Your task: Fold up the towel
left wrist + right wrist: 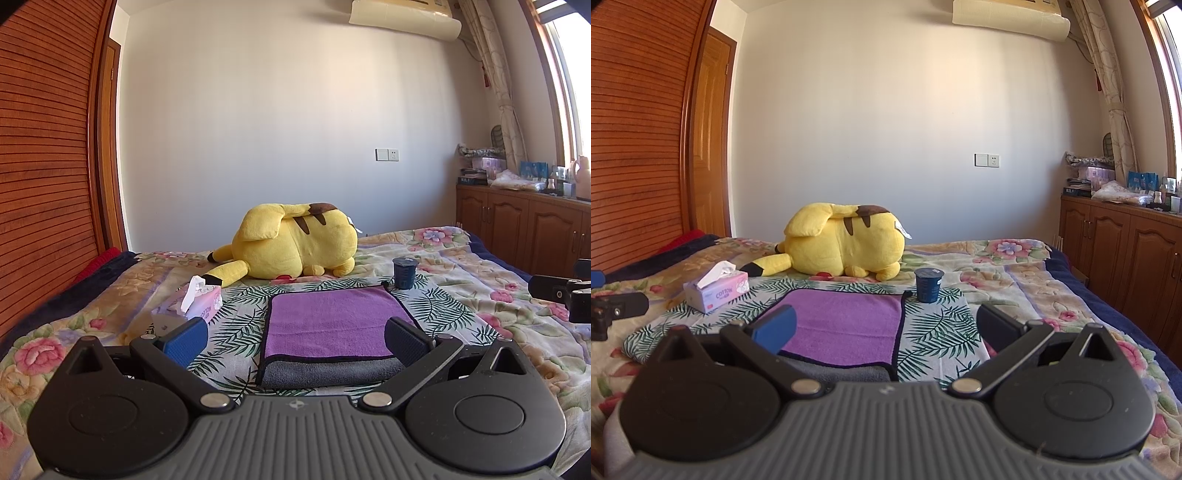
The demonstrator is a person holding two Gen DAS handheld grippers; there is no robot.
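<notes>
On the bed (461, 266), the left claw (295, 341) hovers low at the near edge of the towel (332, 317), jaws spread wide with nothing between them. The right claw (886, 328) sits level too, wide open and empty, its left finger over the towel's near part, its right finger over the leaf-print cloth (934, 332). A tissue box (716, 291) stands left of the towel with a tissue sticking up from its slot. A dark cup (928, 284) stands upright by the towel's far right corner; its contents cannot be seen. The towel lies flat, folded, purple face up with dark edging, a grey layer showing along the near edge.
</notes>
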